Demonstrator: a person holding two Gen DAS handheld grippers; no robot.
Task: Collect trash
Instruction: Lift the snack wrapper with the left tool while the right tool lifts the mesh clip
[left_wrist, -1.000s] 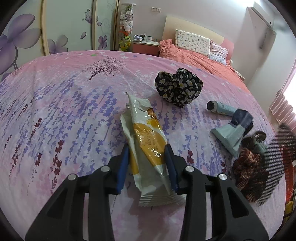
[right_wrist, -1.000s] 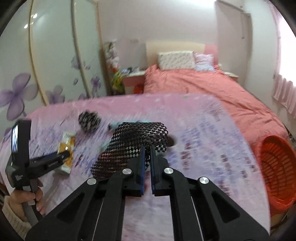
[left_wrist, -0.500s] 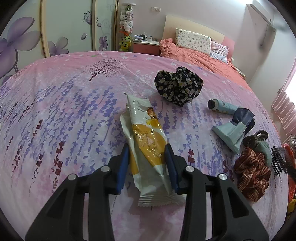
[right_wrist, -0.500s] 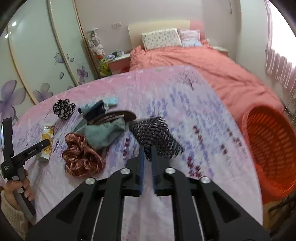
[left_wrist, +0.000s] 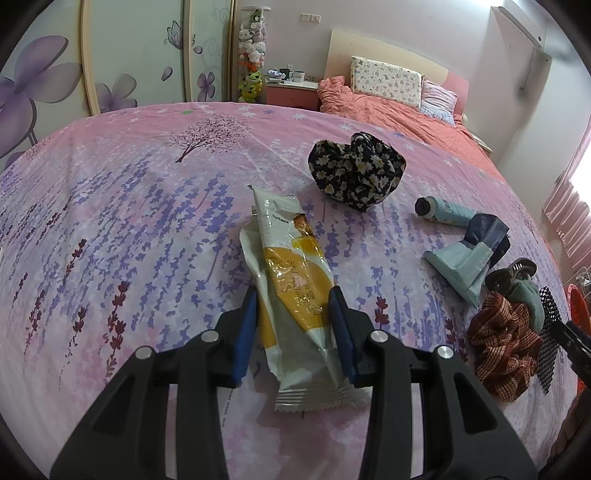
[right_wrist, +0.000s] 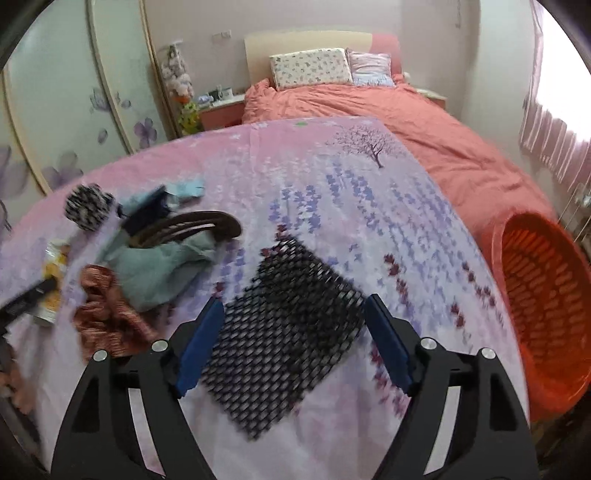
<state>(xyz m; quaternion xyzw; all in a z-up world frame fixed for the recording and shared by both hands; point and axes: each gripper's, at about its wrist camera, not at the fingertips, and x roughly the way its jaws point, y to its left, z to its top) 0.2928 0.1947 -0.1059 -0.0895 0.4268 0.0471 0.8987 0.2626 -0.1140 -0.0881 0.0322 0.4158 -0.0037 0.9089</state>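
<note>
Only our right wrist view shows the round orange plastic basket (right_wrist: 546, 306), standing on the floor off the bed edge, well to the right of the flat black mesh net (right_wrist: 284, 332) that lies on the pink lavender-print bedspread (right_wrist: 332, 177). Our left wrist view shows what the blurred right one cannot: the print on the white and yellow snack wrapper (left_wrist: 295, 295), the black floral scrunchie (left_wrist: 356, 171) beyond it and the pale blue tube with a black cap (left_wrist: 443, 211) to its right. Our right gripper (right_wrist: 291, 345) has its blue pads spread wide on either side of the net, not touching it. Our left gripper (left_wrist: 293, 332) is partly spread, its pads (left_wrist: 245, 332) flanking the wrapper's lower half; we cannot tell whether they press it. The wrapper lies flat, left of the net.
</note>
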